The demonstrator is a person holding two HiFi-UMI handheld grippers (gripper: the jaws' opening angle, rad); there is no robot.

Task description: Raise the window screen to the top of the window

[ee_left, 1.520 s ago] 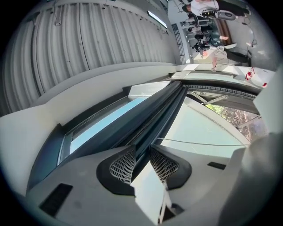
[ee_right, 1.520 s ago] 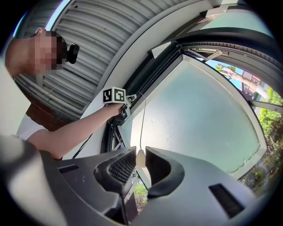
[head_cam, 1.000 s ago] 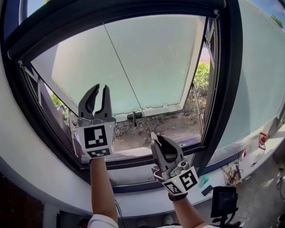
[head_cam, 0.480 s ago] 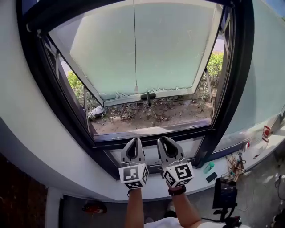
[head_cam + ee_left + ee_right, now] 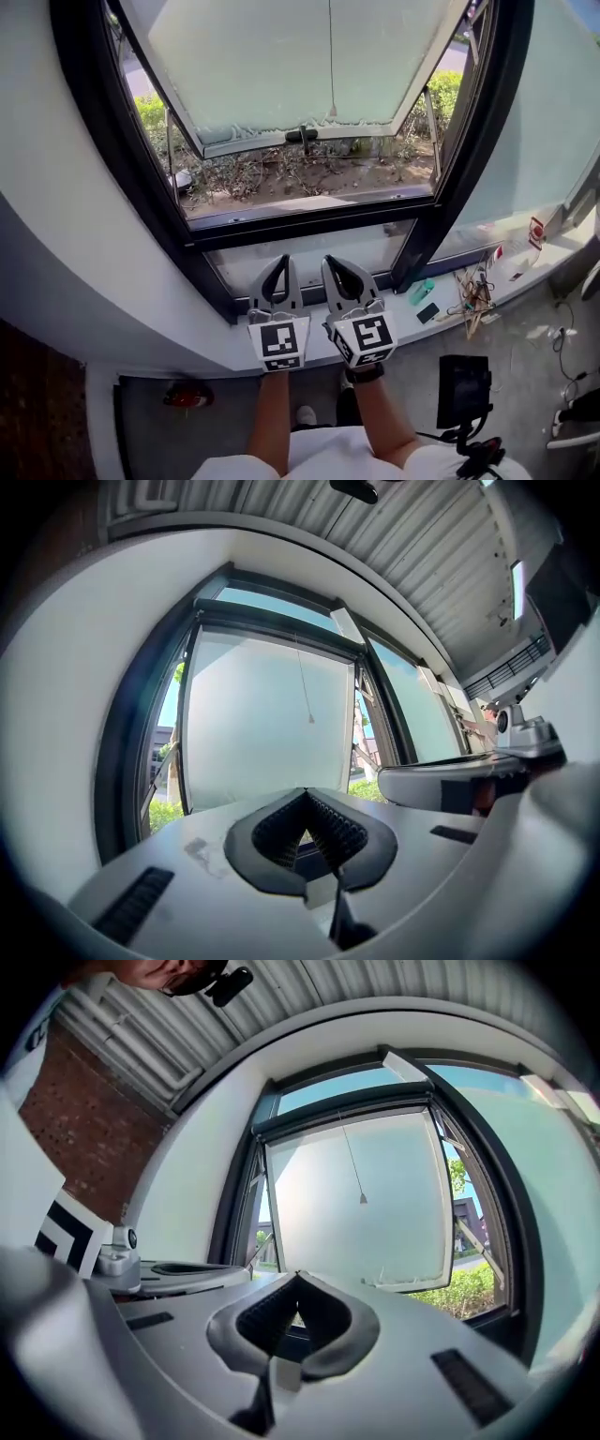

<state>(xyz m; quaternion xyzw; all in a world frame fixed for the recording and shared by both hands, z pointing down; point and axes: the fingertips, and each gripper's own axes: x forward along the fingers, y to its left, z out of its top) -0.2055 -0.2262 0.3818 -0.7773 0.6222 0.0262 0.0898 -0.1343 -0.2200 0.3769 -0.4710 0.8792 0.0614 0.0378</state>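
The dark-framed window [image 5: 141, 202] stands open, its frosted sash [image 5: 272, 56] tilted outward. A thin pull cord [image 5: 330, 56] hangs down in front of the sash, ending in a small bead [image 5: 310, 719] that also shows in the right gripper view [image 5: 363, 1199]. No screen covers the opening. My left gripper [image 5: 284, 261] and right gripper [image 5: 330, 262] sit side by side below the window's bottom rail, in front of the low pane. Both are shut with nothing between the jaws [image 5: 305, 795] [image 5: 298, 1277]; the right gripper's jaws have just closed.
On the sill at the right lie a green object [image 5: 421, 291], a small black item [image 5: 428, 312] and a tangle of wires [image 5: 473, 291]. A black device on a stand [image 5: 465, 389] is at the lower right. A red object [image 5: 187, 396] lies on the floor at the left.
Both grippers dropped from in front of the window opening to below the bottom rail and came together. The left jaws shut first, then the right. The head view tilted down.
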